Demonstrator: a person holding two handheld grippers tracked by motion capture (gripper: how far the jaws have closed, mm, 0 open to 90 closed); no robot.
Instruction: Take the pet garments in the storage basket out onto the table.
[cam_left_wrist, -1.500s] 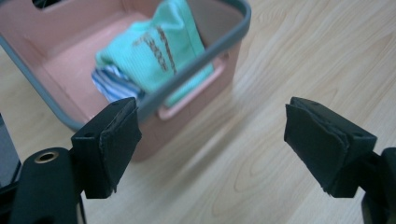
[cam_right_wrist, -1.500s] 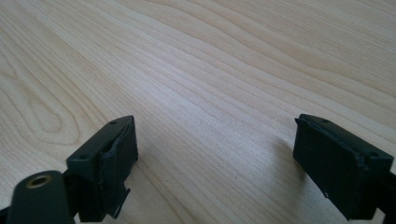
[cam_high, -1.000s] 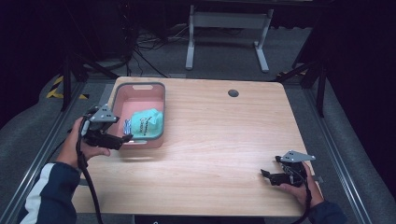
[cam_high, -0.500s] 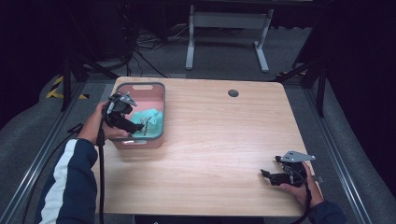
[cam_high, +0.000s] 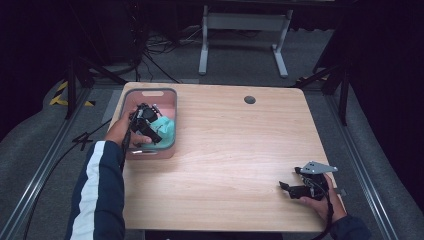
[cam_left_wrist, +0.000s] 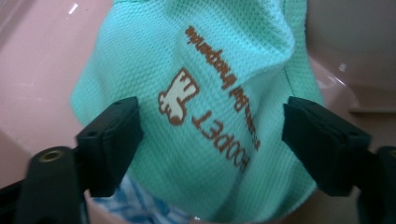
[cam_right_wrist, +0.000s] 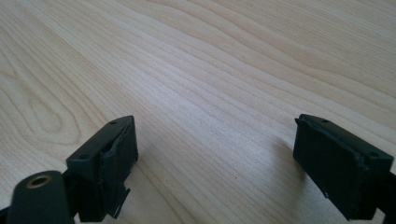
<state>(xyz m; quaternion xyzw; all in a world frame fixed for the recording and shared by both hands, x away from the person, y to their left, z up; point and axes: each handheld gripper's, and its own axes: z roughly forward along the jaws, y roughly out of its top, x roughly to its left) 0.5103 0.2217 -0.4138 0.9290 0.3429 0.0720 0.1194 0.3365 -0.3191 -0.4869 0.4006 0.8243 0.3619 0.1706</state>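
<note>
I'm now hovering my spread left gripper (cam_left_wrist: 210, 140) inside the pink bin (cam_high: 170, 112), having reached the mint cloth (cam_left_wrist: 201, 93); right gripper (cam_right_wrist: 215, 163) is idling spread.

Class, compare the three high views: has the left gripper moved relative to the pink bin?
Yes. The left gripper went from the pink bin's outer left edge inward over it, jaws open around the mint-green cloth.

Crumpled mint mesh cloth (cam_left_wrist: 210, 93), brown print, in pink bin (cam_high: 131, 152)
</note>
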